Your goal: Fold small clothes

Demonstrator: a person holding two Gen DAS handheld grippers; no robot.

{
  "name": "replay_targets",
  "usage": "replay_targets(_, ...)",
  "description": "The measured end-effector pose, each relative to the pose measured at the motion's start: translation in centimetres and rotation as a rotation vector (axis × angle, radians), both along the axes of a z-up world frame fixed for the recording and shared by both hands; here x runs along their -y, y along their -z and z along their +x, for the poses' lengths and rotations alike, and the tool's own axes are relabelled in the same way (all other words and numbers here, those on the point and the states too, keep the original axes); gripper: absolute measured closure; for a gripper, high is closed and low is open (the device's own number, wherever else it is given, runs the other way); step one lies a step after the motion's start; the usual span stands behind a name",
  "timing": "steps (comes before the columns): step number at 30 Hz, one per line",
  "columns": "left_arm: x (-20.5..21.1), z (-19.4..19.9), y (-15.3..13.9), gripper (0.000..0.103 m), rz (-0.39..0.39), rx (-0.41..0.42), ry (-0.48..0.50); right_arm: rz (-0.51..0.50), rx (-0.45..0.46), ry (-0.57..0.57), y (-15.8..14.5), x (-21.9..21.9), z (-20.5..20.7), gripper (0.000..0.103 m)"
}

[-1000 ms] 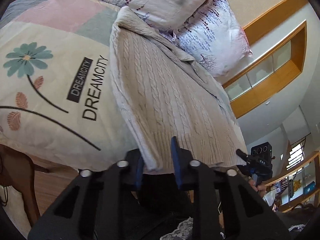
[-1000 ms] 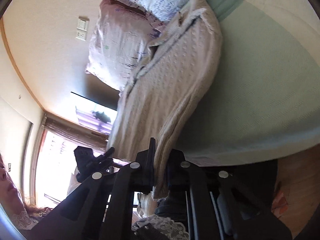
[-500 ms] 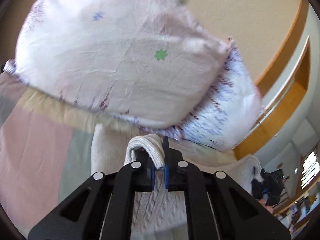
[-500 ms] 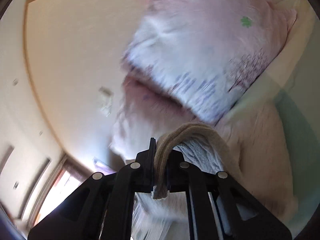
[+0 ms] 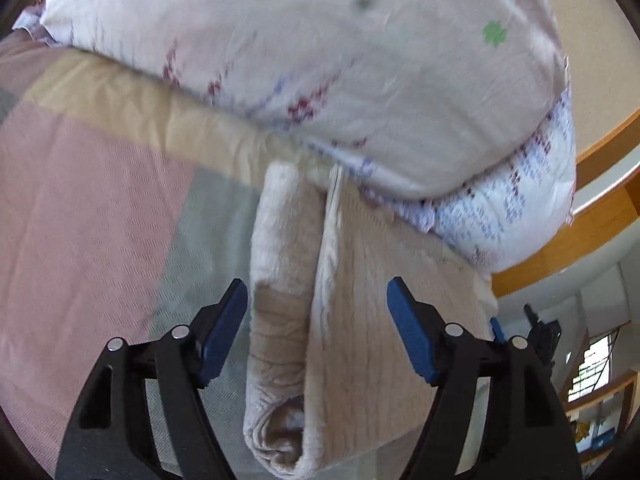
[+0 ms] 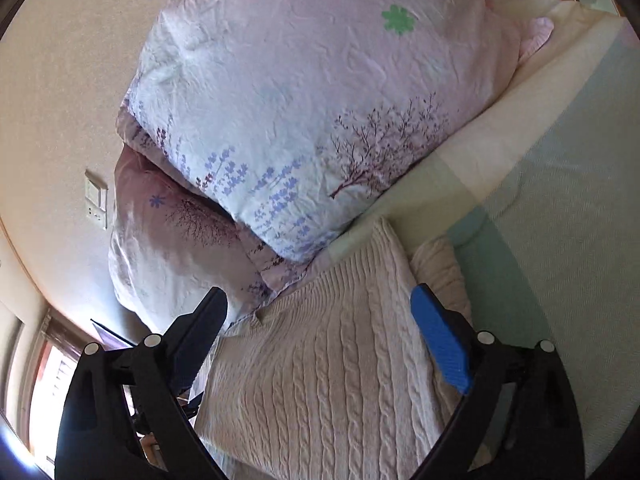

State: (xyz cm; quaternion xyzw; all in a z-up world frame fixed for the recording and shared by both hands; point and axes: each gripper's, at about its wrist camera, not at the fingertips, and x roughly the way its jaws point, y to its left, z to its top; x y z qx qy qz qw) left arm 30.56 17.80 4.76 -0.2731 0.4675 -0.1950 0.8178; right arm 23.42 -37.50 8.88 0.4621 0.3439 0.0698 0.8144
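A cream cable-knit sweater [image 5: 360, 320] lies folded on the bed, its far end against the pillows. In the left wrist view a rolled fold or sleeve [image 5: 280, 320] runs along its left side. My left gripper [image 5: 316, 328] is open just above it, its jaws apart on either side of that fold. The sweater also shows in the right wrist view [image 6: 320, 380]. My right gripper [image 6: 320, 336] is open over it, holding nothing.
Two floral pillows [image 6: 300, 100] are stacked against the beige wall at the head of the bed. The bedspread [image 5: 80, 220] has pink, green and cream blocks. A wall switch plate [image 6: 96, 204] is on the left. A wooden ledge [image 5: 600, 208] is at right.
Both grippers carried the sweater's bottom hem up toward the pillows, folding it over, then opened and let go. The sweater now lies doubled on the bed.
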Motion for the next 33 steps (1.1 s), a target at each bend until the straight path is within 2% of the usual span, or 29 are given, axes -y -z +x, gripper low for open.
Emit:
replay_targets(2,0.8,0.2,0.7,0.032,0.010,-0.023,0.019,0.000,-0.006,-0.012,0.0,-0.3,-0.1,0.008)
replay_targets(4,1.2,0.3,0.9,0.032,0.007,-0.005,0.010,0.004,-0.005,-0.024,-0.1,-0.5,-0.5,0.008)
replay_targets(6,1.4,0.6,1.1,0.035,-0.021,-0.003,-0.009,0.012,0.000,-0.035,-0.3,-0.6,-0.9,0.008)
replay_targets(9,1.6,1.1,2.3,0.077,-0.092,-0.058,-0.033,0.027,0.012,-0.044,-0.7,-0.5,-1.3,0.008)
replay_targets(11,1.5,0.9,2.3,0.082,-0.143,-0.073,-0.066,0.031,0.020,-0.054,-1.1,-0.2,-1.8,0.008)
replay_targets(13,1.9,0.5,1.0,0.086,-0.204,-0.050,-0.077,0.018,0.029,-0.058,-1.6,0.2,-2.4,0.008)
replay_targets(15,3.6,0.2,-1.5,0.087,-0.268,0.001,-0.049,-0.006,0.047,-0.053,-2.4,0.9,-3.1,0.008)
replay_targets(17,7.3,0.4,-4.6,0.088,-0.305,0.068,0.014,-0.045,0.069,-0.032,-3.4,1.7,-3.8,0.009)
replay_targets(19,12.7,0.9,-7.1,0.088,-0.387,0.112,0.102,-0.100,0.084,-0.010,-4.3,2.5,-4.3,0.015)
replay_targets(21,18.6,1.7,-7.9,0.087,-0.479,0.114,0.184,-0.129,0.084,0.011,-4.7,3.1,-4.5,0.018)
replay_targets(22,21.3,2.0,-7.6,0.085,-0.540,0.100,0.232,-0.139,0.077,0.029,-4.6,3.6,-4.5,0.018)
replay_targets(23,24.8,2.7,-6.8,0.082,-0.650,0.063,0.318,-0.143,0.067,0.044,-4.4,3.8,-4.3,0.018)
replay_targets(24,28.0,3.3,-5.7,0.075,-0.765,-0.012,0.402,-0.141,0.049,0.055,-4.0,4.2,-4.0,0.018)
replay_targets(25,30.0,3.6,-4.8,0.062,-0.833,-0.080,0.447,-0.134,0.022,0.059,-3.5,4.6,-3.6,0.018)
replay_targets(26,31.7,3.5,-4.1,0.058,-0.845,-0.132,0.474,-0.123,-0.006,0.055,-2.9,5.0,-3.2,0.018)
replay_targets(27,32.0,3.1,-4.1,0.049,-0.785,-0.119,0.472,-0.113,-0.029,0.049,-2.4,5.3,-3.0,0.017)
replay_targets(28,31.3,2.7,-4.4,0.040,-0.721,-0.072,0.461,-0.093,-0.058,0.031,-1.8,5.7,-2.6,0.015)
replay_targets(29,29.9,2.2,-4.8,0.036,-0.651,-0.019,0.435,-0.074,-0.069,0.014,-1.5,5.9,-2.5,0.012)
replay_targets(31,26.7,1.3,-5.0,0.023,-0.489,0.064,0.341,-0.031,-0.083,-0.044,-0.6,6.1,-2.0,0.006)
replay_targets(32,24.6,0.8,-5.0,0.022,-0.364,0.095,0.280,-0.009,-0.099,-0.073,-0.1,6.1,-1.5,0.006)
replay_targets(33,23.4,0.7,-4.6,0.021,-0.279,0.100,0.245,0.010,-0.114,-0.095,0.4,5.8,-1.1,0.006)
